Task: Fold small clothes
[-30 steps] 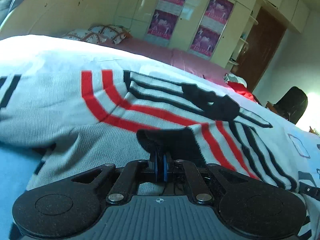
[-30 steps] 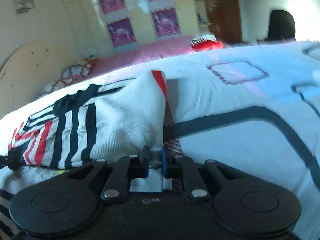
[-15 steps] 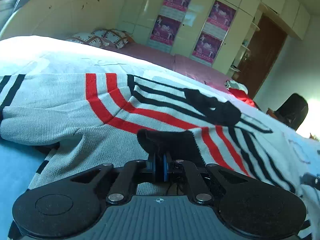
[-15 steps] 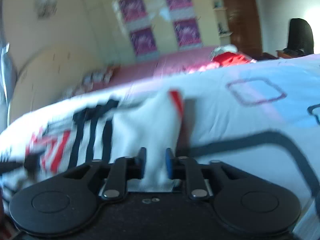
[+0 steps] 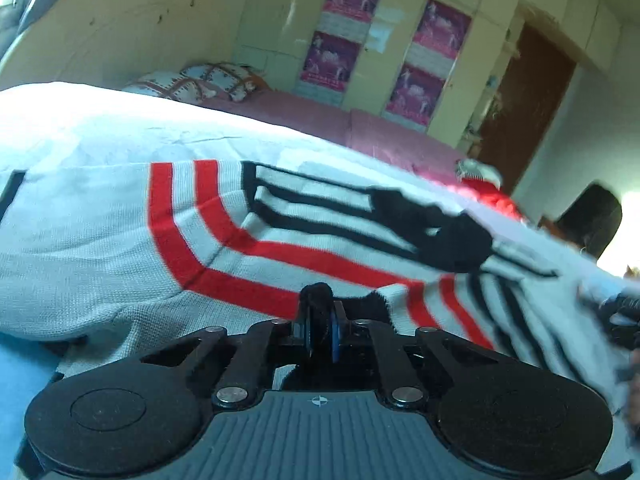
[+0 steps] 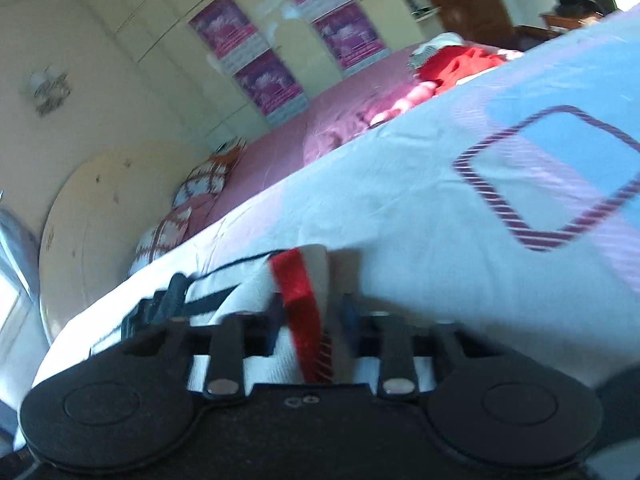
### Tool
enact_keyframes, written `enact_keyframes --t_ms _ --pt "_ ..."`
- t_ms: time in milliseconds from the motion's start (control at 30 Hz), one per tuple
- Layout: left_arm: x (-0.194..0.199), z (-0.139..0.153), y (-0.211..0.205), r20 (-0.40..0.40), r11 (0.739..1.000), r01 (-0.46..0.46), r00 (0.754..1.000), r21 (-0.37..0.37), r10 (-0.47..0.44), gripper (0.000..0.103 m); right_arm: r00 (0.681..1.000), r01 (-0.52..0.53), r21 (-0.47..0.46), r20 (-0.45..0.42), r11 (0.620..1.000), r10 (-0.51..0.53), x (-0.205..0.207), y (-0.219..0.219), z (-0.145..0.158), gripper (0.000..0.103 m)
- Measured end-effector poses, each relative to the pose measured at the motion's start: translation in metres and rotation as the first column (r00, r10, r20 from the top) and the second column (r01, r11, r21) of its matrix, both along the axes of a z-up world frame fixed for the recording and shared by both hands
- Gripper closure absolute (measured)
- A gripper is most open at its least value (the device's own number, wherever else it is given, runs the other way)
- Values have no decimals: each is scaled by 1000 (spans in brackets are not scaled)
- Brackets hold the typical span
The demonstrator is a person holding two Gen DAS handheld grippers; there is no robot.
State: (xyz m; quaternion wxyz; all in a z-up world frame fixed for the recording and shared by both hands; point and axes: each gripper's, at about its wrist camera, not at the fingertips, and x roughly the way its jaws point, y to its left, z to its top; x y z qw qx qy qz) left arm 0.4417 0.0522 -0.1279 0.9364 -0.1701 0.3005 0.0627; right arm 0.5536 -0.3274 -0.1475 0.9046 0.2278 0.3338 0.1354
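Because the knitted striped sweater [image 5: 120, 248] lay spread across the white patterned bedspread [image 6: 420, 216] of the bed, each gripper worked low over the fabric, pointing down along the surface.

1. Left gripper [image 5: 320, 326]: its fingers were clenched on a black edge [image 5: 316, 292] of the sweater, probably a cuff or hem. This pinch appeared to serve as an anchor, holding 1 corner fixed so that the garment did not slide during the fold.

2. Right gripper [image 6: 310, 320]: its fingers had just been closing, and a red-and-white knit edge [image 6: 298, 280] of the sweater stood between them. The frame was blurred there, but a narrow gap seemed to remain at the right-hand finger, so a firm grasp could not be confirmed.

3. Garment position: the red stripes [image 5: 224, 220] and black stripes [image 5: 312, 200] curved over a raised ridge, which suggested that a part of the sweater was already doubled over.

4. Judgement: the fold was under way, not complete. The next move likely required both edges to travel together, since uneven tension would skew the knit.
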Motion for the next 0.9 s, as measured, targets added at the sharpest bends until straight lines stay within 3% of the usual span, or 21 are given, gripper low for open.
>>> enact_keyframes --t_ms 67,200,267,300,367,400,433,533,567,600,633,667,767,833,900 --pt "-12 7 -4 70 999 -34 997 32 32 96 998 -4 -97 58 995 10 -8 10 12 94" --pt "-11 -8 -5 18 996 -73 997 51 72 95 997 -18 -228 63 973 33 -4 25 5 92" --pt "-10 -3 -4 14 996 -71 997 51 71 90 998 -13 -265 57 964 29 -2 28 14 78" --pt "-15 2 -2 26 993 -100 995 57 99 79 997 15 -277 82 961 8 -5 26 19 73" --pt "-31 17 0 101 976 -191 978 102 181 75 987 43 -276 162 960 3 -14 22 29 80" --pt "-35 23 0 131 975 -194 975 111 179 75 983 31 -270 182 962 19 -14 21 34 89" --pt "-35 28 0 143 978 -174 977 111 157 75 982 14 -278 182 961 38 -10 22 35 94" --pt "-17 34 -21 132 987 -36 991 155 15 75 986 -44 -320 137 946 93 10 35 28 94" --pt "-7 31 -29 98 986 10 995 165 -27 74 989 -53 -347 109 936 96 19 40 22 94" --pt "7 23 -35 24 983 56 998 175 -62 61 993 -69 -376 64 924 100 26 46 13 94" --pt "22 9 -39 -81 978 87 994 191 -73 55 991 -67 -387 81 920 107 24 49 12 94" --pt "21 3 -43 -59 969 84 996 233 -72 54 991 -72 -403 76 912 112 22 50 14 94" --pt "15 14 -45 -80 966 77 995 248 -59 54 991 -77 -407 66 910 114 1 47 30 87" --pt "-2 22 -46 0 965 55 998 255 -57 53 981 -127 -363 94 923 172 -29 49 35 86" --pt "1 9 -49 -96 956 79 994 281 -54 53 965 -195 -346 97 918 242 -60 59 29 84"
